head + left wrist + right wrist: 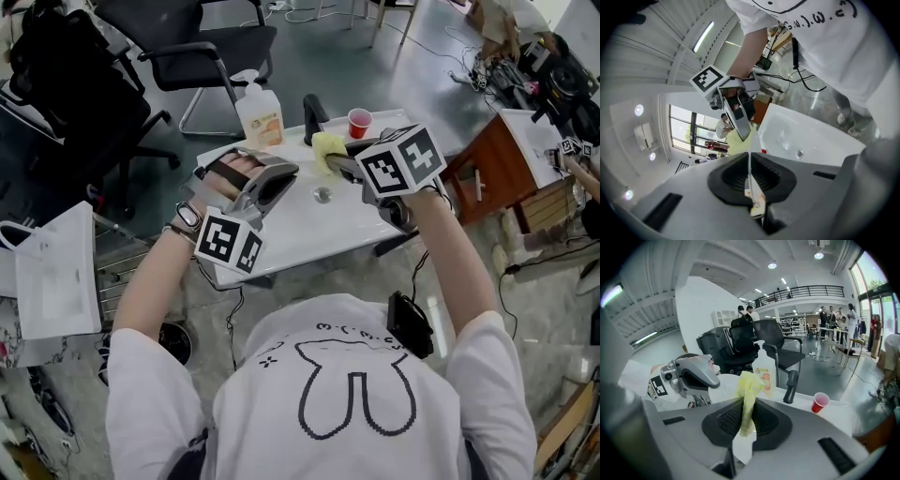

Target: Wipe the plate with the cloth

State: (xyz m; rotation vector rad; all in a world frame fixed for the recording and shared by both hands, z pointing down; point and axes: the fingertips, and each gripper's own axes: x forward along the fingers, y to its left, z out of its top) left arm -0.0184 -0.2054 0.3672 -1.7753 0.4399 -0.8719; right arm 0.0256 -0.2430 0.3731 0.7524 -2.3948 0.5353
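My left gripper (272, 183) is shut on the rim of a white plate (718, 389). In the left gripper view the plate shows only as a thin white edge (749, 161) pinched between the jaws (750, 178). My right gripper (345, 166) is shut on a crumpled yellow cloth (328, 150), which sticks up from between its jaws (745, 420). The cloth (748, 390) hangs just in front of the plate's face, beside the left gripper (691, 373). From the left gripper view, the right gripper (736, 110) and the cloth (738, 141) sit close ahead. Both are held above the white table (309, 230).
At the table's far edge stand a pump bottle (260, 114), a black upright object (312, 117) and a red cup (359, 122). A small metal piece (322, 195) lies mid-table. Black office chairs (187, 47) stand beyond, and a brown cabinet (492, 173) is on the right.
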